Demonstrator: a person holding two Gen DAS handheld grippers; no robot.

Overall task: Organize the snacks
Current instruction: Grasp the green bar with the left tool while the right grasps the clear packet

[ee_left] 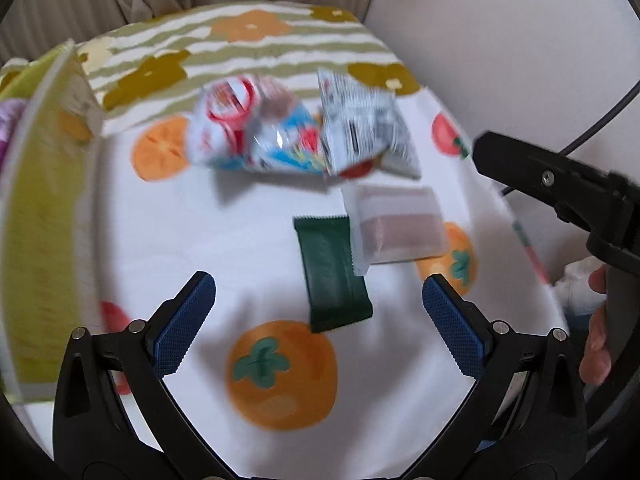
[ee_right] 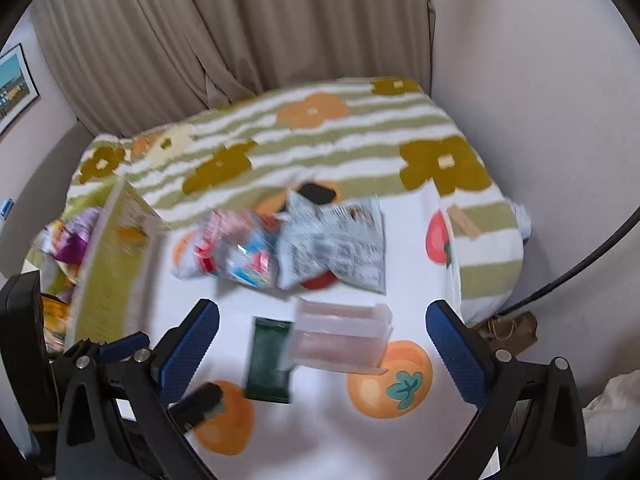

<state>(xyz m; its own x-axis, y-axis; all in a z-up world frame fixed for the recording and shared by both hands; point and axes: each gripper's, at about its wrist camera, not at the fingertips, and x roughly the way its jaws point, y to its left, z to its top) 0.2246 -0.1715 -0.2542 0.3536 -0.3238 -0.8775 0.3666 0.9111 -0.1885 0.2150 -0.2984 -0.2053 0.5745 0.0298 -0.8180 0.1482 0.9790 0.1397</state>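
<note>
— Blue pads of my left gripper (ee_left: 318, 322) are nearest to me. They stand wide apart and hold nothing. Below them is the white cloth (ee_left: 248, 220) with printed orange fruits.

— Where are the snacks?

— Just ahead of this gripper lies a dark green wrapper (ee_left: 334, 272), flat on the cloth. A clear plastic pack (ee_left: 396, 226) with something pinkish-brown inside touches its upper right corner. Farther away there is a small heap: a red, white and blue bag (ee_left: 256, 132) and, leaning on it at the right, a grey and white packet (ee_left: 364, 128).

— And your right gripper?

— My right gripper (ee_right: 322, 346) is also spread open and empty. It hovers above the same green wrapper and clear pack. In the left wrist view, part of it shows at the right edge, with some of my fingers (ee_left: 596, 344) behind.

— Is there a container?

— At the left stands a yellow-green box (ee_left: 48, 216), with its wall tilted. In the right wrist view I see purple and orange packages (ee_right: 70, 240) inside it. Everything is blurred, so I cannot read any label. Behind the cloth is a striped blanket (ee_right: 320, 136) with flowers, then beige curtains (ee_right: 240, 28).
</note>
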